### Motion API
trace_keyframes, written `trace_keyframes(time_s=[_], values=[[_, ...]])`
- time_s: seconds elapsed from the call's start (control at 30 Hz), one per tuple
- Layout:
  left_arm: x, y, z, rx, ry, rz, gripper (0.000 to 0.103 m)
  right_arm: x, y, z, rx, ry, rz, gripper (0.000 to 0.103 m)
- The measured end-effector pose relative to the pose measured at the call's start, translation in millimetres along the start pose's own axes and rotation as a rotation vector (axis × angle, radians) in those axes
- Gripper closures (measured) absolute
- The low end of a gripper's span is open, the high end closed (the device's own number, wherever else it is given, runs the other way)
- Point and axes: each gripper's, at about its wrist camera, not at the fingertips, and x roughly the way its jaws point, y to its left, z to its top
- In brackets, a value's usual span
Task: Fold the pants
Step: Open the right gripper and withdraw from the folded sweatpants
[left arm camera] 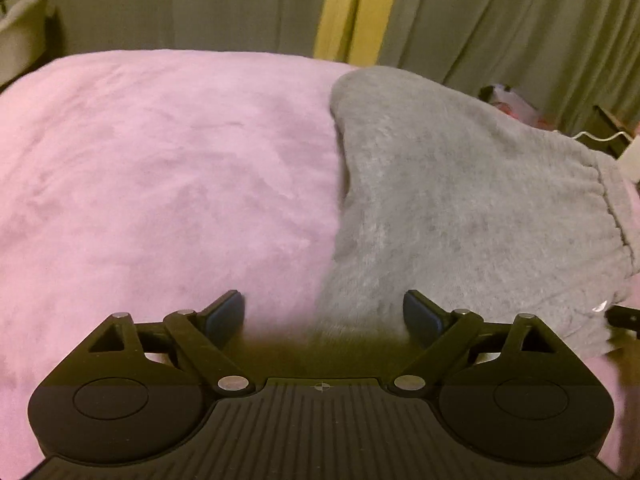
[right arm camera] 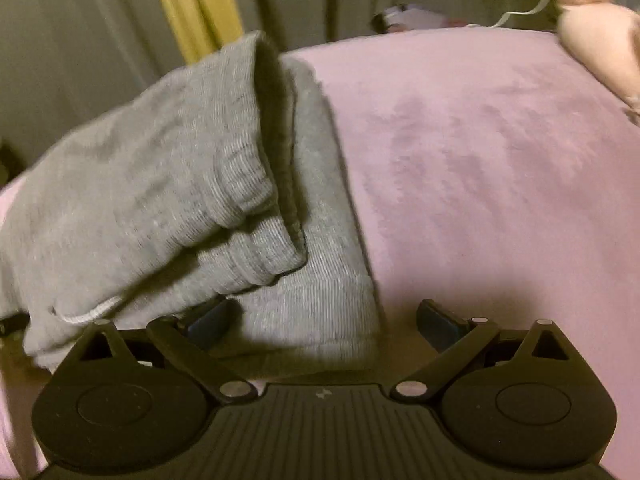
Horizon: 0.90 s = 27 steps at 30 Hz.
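Grey fleece sweatpants point(left arm camera: 460, 208) lie folded on a pink blanket point(left arm camera: 160, 168), filling the right half of the left wrist view. The elastic waistband point(left arm camera: 612, 208) shows at the far right. My left gripper point(left arm camera: 323, 314) stands open, with the near edge of the pants between its fingers and no pad pressing on it. In the right wrist view the pants point(right arm camera: 140, 184) lie at the left, with a ribbed band point(right arm camera: 248, 184) and a white drawstring point(right arm camera: 92, 314) on top. My right gripper point(right arm camera: 324, 320) is open over a lower fold, and cloth partly covers its left pad point(right arm camera: 208, 320).
Grey-green curtains point(left arm camera: 180, 4) with a yellow strip point(left arm camera: 352, 8) hang behind the bed. A pale pink pillow point(right arm camera: 600, 44) lies at the bed's far right, and a white cable point(right arm camera: 516, 14) and clutter point(left arm camera: 516, 108) sit beyond the edge. Bare blanket point(right arm camera: 500, 168) stretches to the right.
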Motion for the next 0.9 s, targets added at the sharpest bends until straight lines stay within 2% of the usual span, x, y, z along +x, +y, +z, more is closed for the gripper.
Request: trace_keyframes(time_s=[0.07,0.13,0.2,0.27,0.4,0.47,0.53,0.6,0.63,0.7,0.77,0.9], values=[[-7,9,-5,-0.026,-0.011,-0.003,0.010,-9,6,-12,-0.037,-0.031,-0.017,0.004],[-11,16,-8,-0.084,-0.005,-0.044,0.011,-19,11,-30,-0.092,-0.048,0.004,0.004],[-12,22,-10,-0.133,0.004,-0.073,0.011,-23,17,-51,-0.164,-0.024,0.008,0.004],[-17,26,-11,-0.180,-0.019,-0.061,0.011,-22,20,-70,-0.208,0.023,-0.015,0.004],[-19,28,5,-0.273,-0.043,-0.132,0.011,-24,22,-72,-0.182,0.025,-0.018,0.004],[-18,21,19,-0.279,-0.074,-0.140,0.011,-20,26,-75,-0.187,0.017,-0.039,0.004],[-14,8,32,-0.216,-0.114,-0.093,0.010,-19,29,-75,-0.200,0.008,-0.049,0.004],[-2,-1,41,-0.152,-0.140,0.043,0.010,-19,27,-78,-0.192,0.006,-0.041,0.004],[3,0,44,-0.146,-0.145,0.077,0.009,-21,26,-78,-0.185,0.005,-0.037,0.004],[22,6,44,-0.141,-0.124,0.092,0.006,-21,23,-74,-0.181,0.000,-0.033,0.004],[49,9,40,-0.087,-0.071,0.159,0.001,-19,24,-74,-0.184,-0.010,-0.035,0.004],[49,22,35,-0.167,-0.094,0.108,0.000,-17,22,-76,-0.176,-0.032,-0.030,0.004]])
